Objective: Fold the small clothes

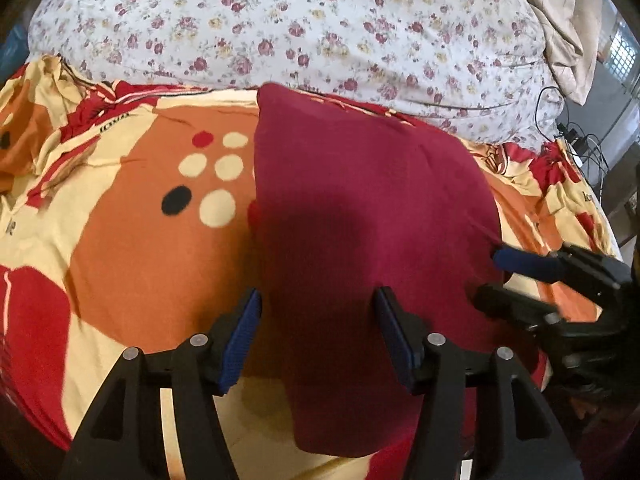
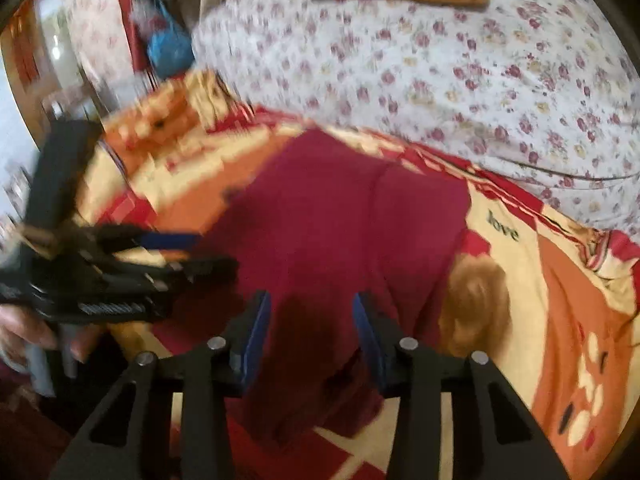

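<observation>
1. Left gripper fingers spread apart over the cloth, pads pressing on nothing. Right gripper fingers also parted, cloth between them; whether the pads pinch it cannot be told through the blur.
2. Dark maroon, plain, folded into a long strip with a smooth rounded far end and a shadow across the middle.
3. Lying on the blanket, orange, cream and red with dots.
4. Near end of cloth cut off behind the fingers.
5. Beyond the blanket, a floral sheet.
6. Right view smeared; a hand only partly visible at its left edge.
</observation>
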Motion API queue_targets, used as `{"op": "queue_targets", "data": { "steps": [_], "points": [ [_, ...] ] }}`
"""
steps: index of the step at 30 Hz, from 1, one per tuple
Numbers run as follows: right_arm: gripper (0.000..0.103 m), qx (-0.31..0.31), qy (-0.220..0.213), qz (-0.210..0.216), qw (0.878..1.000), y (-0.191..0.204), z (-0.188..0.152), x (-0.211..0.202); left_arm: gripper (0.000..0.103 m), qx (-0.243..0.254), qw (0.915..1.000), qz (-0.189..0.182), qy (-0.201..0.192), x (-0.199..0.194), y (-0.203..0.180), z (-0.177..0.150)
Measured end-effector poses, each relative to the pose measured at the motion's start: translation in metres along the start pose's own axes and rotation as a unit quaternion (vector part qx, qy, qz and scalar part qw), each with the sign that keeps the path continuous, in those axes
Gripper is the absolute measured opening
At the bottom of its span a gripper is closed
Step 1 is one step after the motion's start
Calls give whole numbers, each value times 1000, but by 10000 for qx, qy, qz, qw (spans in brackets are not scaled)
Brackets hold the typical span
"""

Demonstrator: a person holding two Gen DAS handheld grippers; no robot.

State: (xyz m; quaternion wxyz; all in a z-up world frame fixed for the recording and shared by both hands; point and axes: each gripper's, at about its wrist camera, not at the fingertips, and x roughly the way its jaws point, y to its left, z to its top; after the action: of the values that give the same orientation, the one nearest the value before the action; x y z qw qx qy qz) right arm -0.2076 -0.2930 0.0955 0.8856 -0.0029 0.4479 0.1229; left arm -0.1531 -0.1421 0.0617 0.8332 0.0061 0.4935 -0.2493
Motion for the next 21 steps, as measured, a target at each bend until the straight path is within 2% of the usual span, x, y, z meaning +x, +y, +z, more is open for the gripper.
{"op": "queue_targets", "data": {
  "steps": [1,3,10,14,21],
  "points": [
    [39,-59,185,-179,9997,-2,-4,8,53,2,10000,-2,-32,3,-1,-2],
    [29,-139,309,-421,9985,-6,-10,20,54,6,10000,33,-81,6,-2,-4],
    [29,37,74,-493,9987,-3,-12,12,55,121,9990,300,-322,-1,-8,-7],
    [45,329,-149,-340,9988,-1,-12,-7,55,119,9981,434,-419,-8,-7,-8],
    [65,807,-496,-565,9939,-5,-10,-28,55,118,9923,918,-819,-33,-3,-9]
  ]
}}
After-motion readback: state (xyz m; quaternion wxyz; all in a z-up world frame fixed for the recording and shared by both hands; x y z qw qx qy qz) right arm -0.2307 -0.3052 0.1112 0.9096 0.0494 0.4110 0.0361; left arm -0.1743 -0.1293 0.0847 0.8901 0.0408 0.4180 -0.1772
